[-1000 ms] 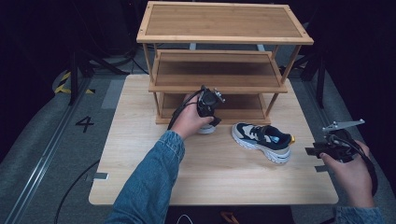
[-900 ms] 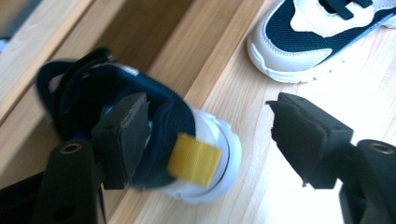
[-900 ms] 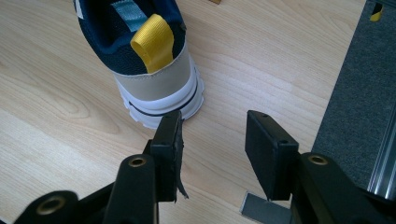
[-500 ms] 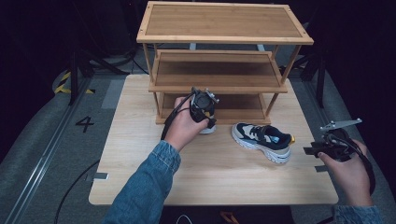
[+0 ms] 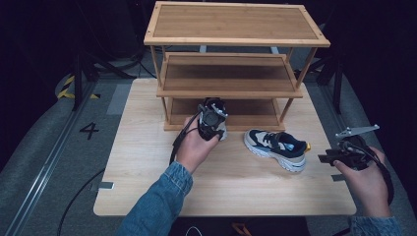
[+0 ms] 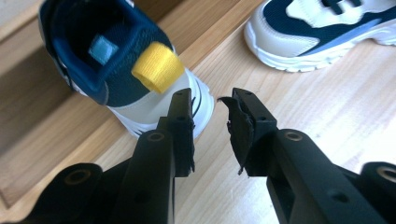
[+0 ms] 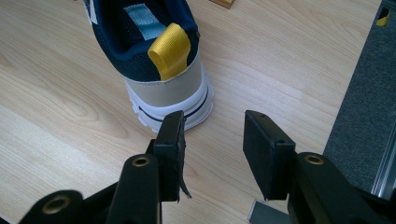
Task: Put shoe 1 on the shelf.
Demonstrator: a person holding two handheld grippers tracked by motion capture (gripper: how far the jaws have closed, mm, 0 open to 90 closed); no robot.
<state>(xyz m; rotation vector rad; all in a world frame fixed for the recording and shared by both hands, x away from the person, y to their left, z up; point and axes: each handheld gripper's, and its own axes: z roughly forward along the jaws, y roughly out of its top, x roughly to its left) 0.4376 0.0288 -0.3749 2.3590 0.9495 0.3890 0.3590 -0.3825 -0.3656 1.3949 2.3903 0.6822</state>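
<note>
Left gripper (image 5: 213,118) sits at the near edge of the wooden shoe rack (image 5: 236,29), just behind the heel of the first sneaker (image 6: 126,74). That sneaker rests at the rack's bottom shelf (image 5: 246,109), toe pushed in toward the far side, heel with its yellow pull tab (image 6: 158,66) facing near; long axis runs near to far. Whether the sole lies fully on the shelf board cannot be told. The left gripper's jaws have just been closing, yet in the left gripper view nothing lies between the pads; they stand apart with bare tabletop in the gap, the heel just beyond the tips. Judgement: this shoe looks placed and let go, or close to it.

Second sneaker (image 5: 276,148) lies on the wooden table (image 5: 147,196), right of centre and near the rack's right front leg, apart from it. Its long axis runs left to right, slightly slanted, toe to the left, heel and yellow tab to the right.

Right gripper (image 5: 339,156) hovers at the table's right edge, aimed at that heel; jaws parted, empty, heel just ahead of the tips. Judgement: roughly half done; the second sneaker is not yet gripped or shelved.
</note>
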